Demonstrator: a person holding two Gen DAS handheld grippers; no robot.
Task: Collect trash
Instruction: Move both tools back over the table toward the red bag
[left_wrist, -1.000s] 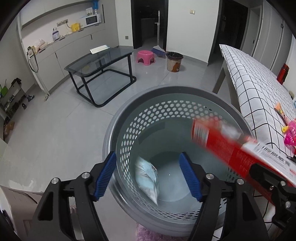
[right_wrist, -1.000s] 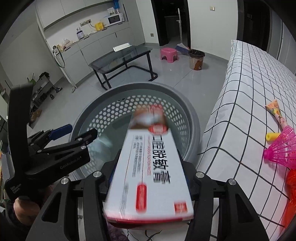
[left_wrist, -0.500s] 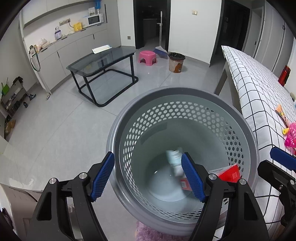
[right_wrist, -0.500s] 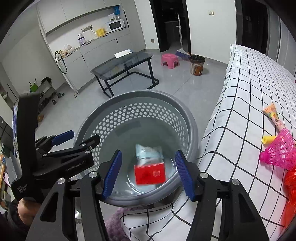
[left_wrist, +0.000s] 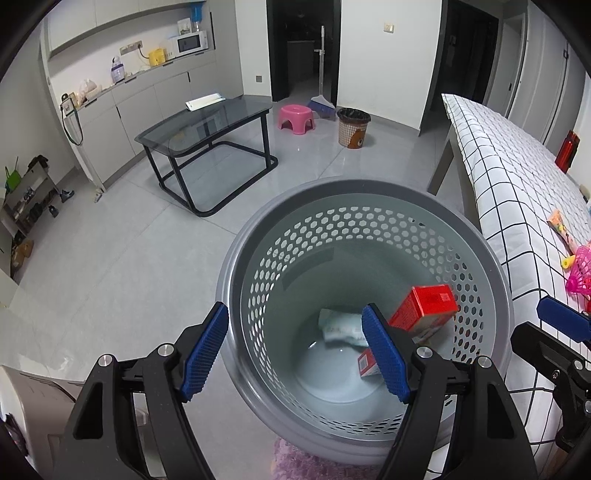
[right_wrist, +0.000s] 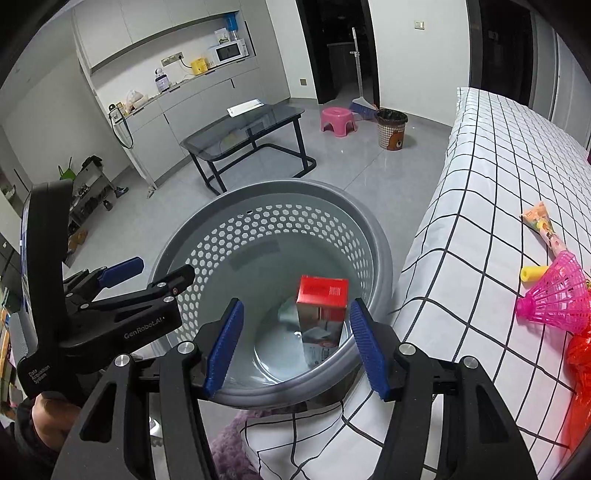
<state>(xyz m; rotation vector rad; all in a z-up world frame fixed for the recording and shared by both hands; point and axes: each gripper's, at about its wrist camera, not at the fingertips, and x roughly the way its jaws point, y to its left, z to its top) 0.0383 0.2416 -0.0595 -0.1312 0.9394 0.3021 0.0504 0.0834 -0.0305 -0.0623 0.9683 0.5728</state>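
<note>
So the red box (left_wrist: 424, 314) is already down inside the grey perforated basket (left_wrist: 369, 192), propped on a tilt against the inner wall on the side nearest the bed, one end up, the other down near the bottom. A crumpled pale wrapper (left_wrist: 340, 326) is lying on the basket floor just beside it, apparently touching. Seen from the right wrist view, the box (right_wrist: 321, 306) looks stood almost on end.

Both grippers are held above the basket, pointed down into it. The left gripper (left_wrist: 295, 354) is spread wide with nothing between its blue pads (left_wrist: 203, 350); one pad lines up outside the rim and the other over the inside. The right gripper (right_wrist: 295, 345) is parted too and empty, nothing being pressed by its pads (right_wrist: 225, 343).

The basket is parked on the floor right up against the bed (right_wrist: 480, 184) with the checked sheet. Left on the bed: a pink shuttlecock (right_wrist: 554, 291), a small yellow piece (right_wrist: 532, 273), a patterned wrapper (right_wrist: 543, 225) and something red and crinkly (right_wrist: 580, 376) at the edge, hard to make out.
</note>
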